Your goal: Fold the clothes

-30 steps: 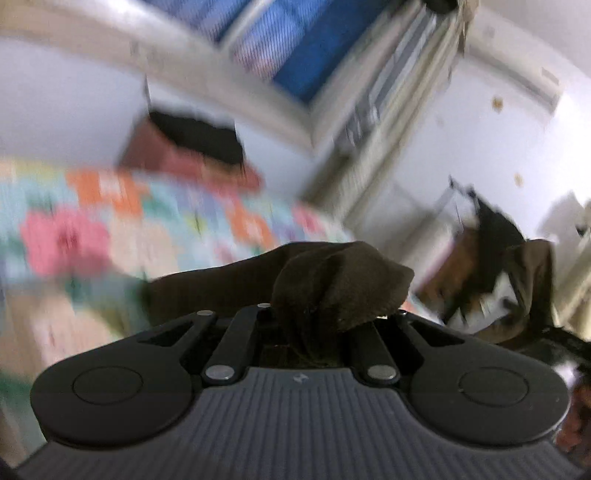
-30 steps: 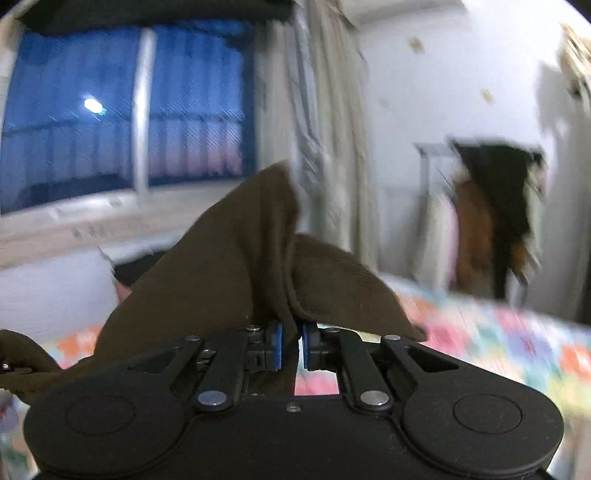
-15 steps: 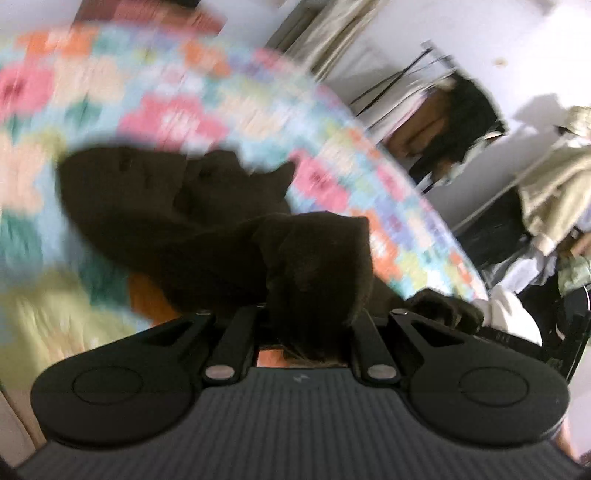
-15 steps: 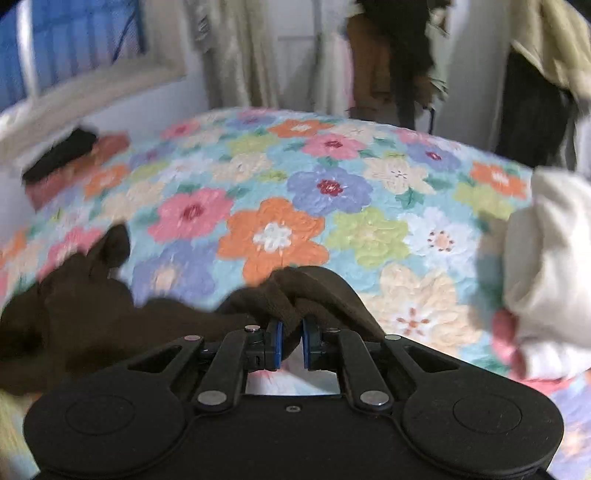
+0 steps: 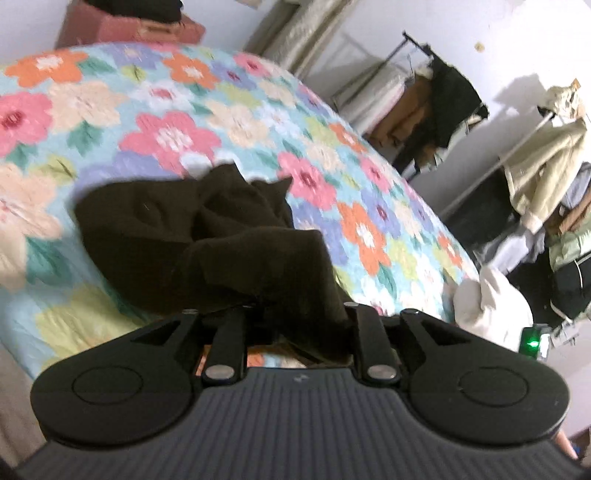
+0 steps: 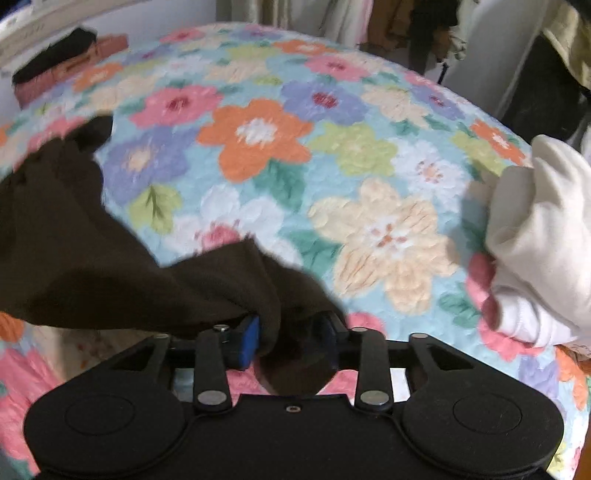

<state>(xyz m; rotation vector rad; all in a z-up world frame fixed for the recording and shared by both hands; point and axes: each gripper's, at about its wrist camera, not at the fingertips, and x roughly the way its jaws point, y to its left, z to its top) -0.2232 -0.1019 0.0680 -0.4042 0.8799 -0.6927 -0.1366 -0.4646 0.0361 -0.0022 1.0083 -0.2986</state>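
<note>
A dark brown garment [image 5: 166, 236] lies bunched on the flower-patterned quilt [image 5: 170, 136] of a bed. One fold of it runs back over my left gripper [image 5: 295, 321] and hides the fingertips. The left jaws are opening with that cloth between them, but I cannot see whether the pads press it. In the right wrist view the same brown garment [image 6: 74, 258] spreads to the left over the quilt [image 6: 258, 136]. My right gripper [image 6: 290, 336] is opening; its blue pads stand apart, and a loose fold hangs between them.
A white crumpled garment [image 6: 543, 240] sits at the bed's right edge, the same white garment [image 5: 491, 306] showing in the left view. A reddish box [image 5: 129, 26] with something black on top stands at the far end. A clothes rack [image 5: 443, 92] and a cream jacket [image 5: 546, 177] hang beyond the bed.
Both grippers tipped down from the window and wall towards the bed. The brown garment came down from the air onto the quilt. The right jaws went from pinched on cloth to apart.
</note>
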